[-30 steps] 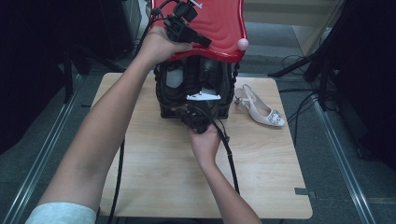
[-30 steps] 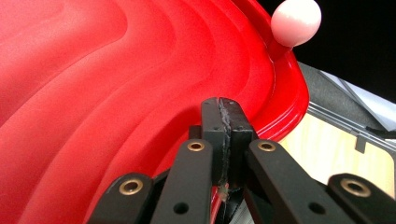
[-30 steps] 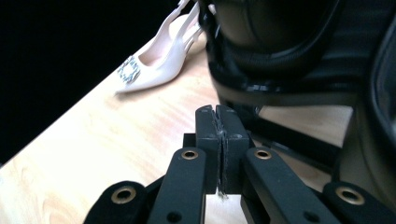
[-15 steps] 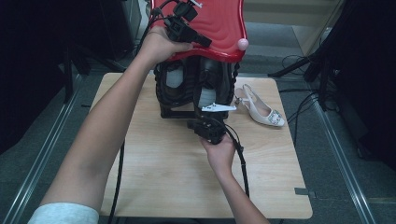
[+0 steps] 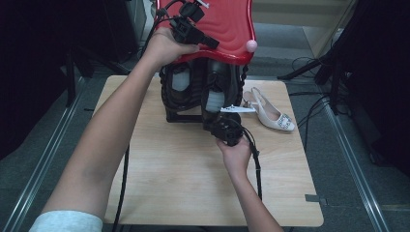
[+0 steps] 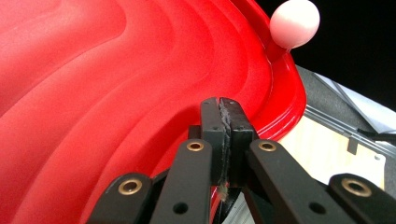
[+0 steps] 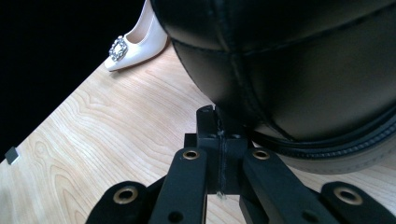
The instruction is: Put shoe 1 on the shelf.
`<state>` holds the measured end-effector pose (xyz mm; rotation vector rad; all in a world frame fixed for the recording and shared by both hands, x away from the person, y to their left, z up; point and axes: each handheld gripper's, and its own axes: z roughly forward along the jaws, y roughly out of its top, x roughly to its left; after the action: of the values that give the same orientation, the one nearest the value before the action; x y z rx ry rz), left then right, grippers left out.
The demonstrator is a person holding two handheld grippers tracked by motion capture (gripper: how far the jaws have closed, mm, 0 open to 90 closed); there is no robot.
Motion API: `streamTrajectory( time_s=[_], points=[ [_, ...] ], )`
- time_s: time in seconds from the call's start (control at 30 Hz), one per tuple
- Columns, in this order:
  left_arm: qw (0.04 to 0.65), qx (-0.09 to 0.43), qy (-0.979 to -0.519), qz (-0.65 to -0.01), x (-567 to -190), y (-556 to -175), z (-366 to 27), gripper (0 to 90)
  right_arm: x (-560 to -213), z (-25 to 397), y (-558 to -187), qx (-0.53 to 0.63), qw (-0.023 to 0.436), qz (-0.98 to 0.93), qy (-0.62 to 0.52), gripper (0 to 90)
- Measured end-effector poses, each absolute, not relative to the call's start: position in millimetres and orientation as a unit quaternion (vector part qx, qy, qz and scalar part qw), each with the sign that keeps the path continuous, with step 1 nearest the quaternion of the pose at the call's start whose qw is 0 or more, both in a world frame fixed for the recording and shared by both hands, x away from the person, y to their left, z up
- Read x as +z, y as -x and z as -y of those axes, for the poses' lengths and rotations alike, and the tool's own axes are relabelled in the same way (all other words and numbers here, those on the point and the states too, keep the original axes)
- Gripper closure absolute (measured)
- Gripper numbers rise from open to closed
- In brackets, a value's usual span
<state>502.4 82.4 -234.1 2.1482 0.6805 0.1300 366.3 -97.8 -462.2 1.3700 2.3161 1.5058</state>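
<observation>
High view: bottles (image 5: 180,81) inside black case (image 5: 203,92)

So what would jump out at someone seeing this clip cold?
The glossy red lid raised over a black case at the table's far middle, with a pink ball knob at its corner. The left gripper has its jaws shut on the lid's rim. A pale slingback shoe with a jewelled buckle lies right of the case, near the right gripper.

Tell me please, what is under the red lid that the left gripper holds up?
Under the red lid stands a dark basket. Inside it I see pale, bottle-like shapes, too dim to name. The lid and the basket's wall cover the rest of the inside.
</observation>
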Motion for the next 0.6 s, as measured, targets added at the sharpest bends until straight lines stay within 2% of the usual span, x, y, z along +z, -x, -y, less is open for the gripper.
streamTrajectory(
  time_s=[0.6],
  points=[
    [0.428,0.052,-0.86,-0.272,-234,-503,-83,89.6,-443,90,-382,0.473,0.046,-0.762,-0.44,90.0]
  ],
)
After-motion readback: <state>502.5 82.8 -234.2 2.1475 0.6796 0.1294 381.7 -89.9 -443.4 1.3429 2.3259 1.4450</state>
